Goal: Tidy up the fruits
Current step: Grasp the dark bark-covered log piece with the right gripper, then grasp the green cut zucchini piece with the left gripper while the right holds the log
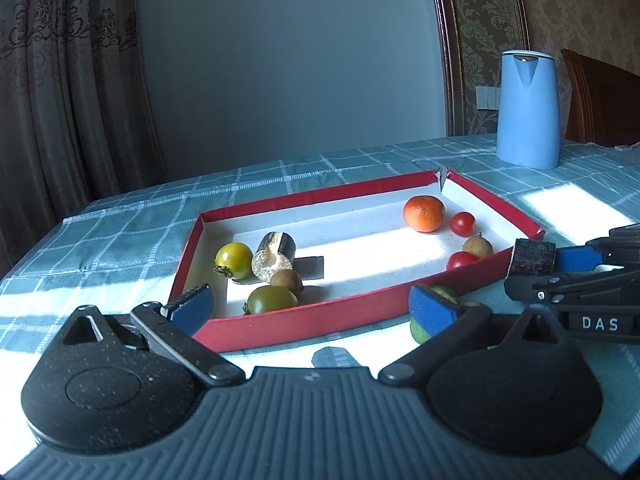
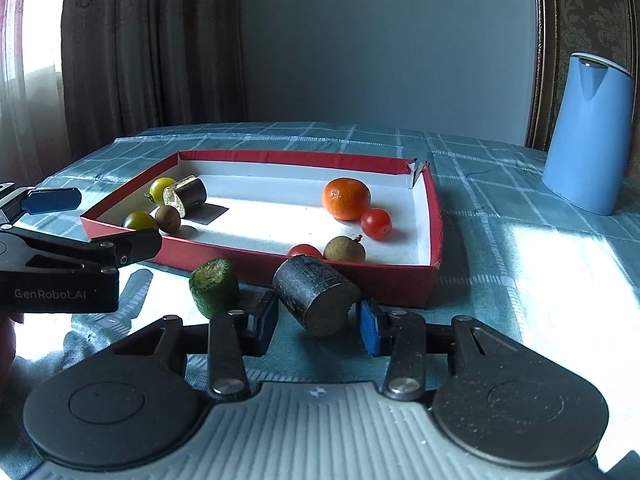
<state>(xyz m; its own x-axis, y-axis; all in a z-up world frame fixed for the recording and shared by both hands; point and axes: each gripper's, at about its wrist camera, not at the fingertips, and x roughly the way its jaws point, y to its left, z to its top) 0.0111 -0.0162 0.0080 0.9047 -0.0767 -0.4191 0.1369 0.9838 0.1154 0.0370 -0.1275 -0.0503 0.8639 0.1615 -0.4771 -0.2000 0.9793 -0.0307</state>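
Observation:
A red-walled tray (image 1: 312, 322) (image 2: 384, 276) holds an orange (image 1: 424, 213) (image 2: 346, 199), red tomatoes (image 1: 462, 223) (image 2: 376, 223), brown longans (image 1: 477, 246) (image 2: 344, 249), green tomatoes (image 1: 234, 260) (image 2: 162, 188) and a dark cane piece (image 1: 274, 255) (image 2: 188, 195). My right gripper (image 2: 318, 322) is shut on a second dark cane piece (image 2: 316, 294) (image 1: 532, 256) just in front of the tray's near wall. A green cane piece (image 2: 214, 286) (image 1: 424, 328) stands on the cloth to its left. My left gripper (image 1: 312, 306) is open and empty at the tray's near wall, its right pad beside the green piece.
A blue kettle (image 1: 527, 110) (image 2: 588, 134) stands on the checked tablecloth (image 1: 120, 216) (image 2: 500, 216) beyond the tray's right side. A wooden chair (image 1: 600, 100) is behind it. Curtains hang at the far left.

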